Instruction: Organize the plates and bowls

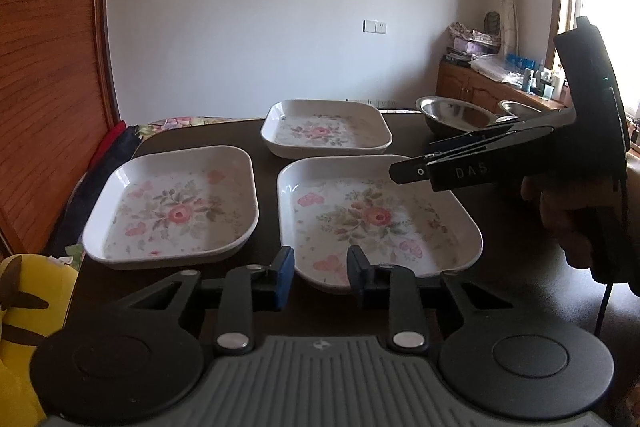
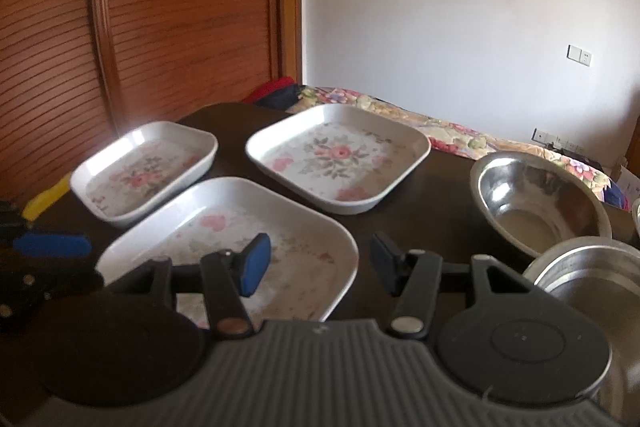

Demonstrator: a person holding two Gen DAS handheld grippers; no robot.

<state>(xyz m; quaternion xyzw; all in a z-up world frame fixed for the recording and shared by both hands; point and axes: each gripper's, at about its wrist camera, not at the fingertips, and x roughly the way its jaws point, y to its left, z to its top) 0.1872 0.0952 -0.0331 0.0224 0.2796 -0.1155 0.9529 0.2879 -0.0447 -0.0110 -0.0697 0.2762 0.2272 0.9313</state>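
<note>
Three square white plates with pink flower prints lie on the dark table [image 1: 508, 227]: one at the left [image 1: 172, 207], one at the back [image 1: 326, 129], and one nearest [image 1: 376, 219]. My left gripper [image 1: 320, 275] is open, its fingers either side of the nearest plate's near corner, with gaps at the pads. A hand holds my right gripper [image 1: 416, 159] over that plate's far right side. In the right wrist view the right gripper [image 2: 320, 263] is open above the same plate's [image 2: 240, 247] rim. Two steel bowls [image 2: 540, 203] [image 2: 592, 275] stand to the right.
A louvred wooden door [image 2: 160, 27] rises behind the table's left side. A yellow soft toy [image 1: 24, 307] sits by the near left corner. A floral bedspread [image 2: 460, 135] lies beyond the table, and a cluttered sideboard [image 1: 480, 83] stands under the window.
</note>
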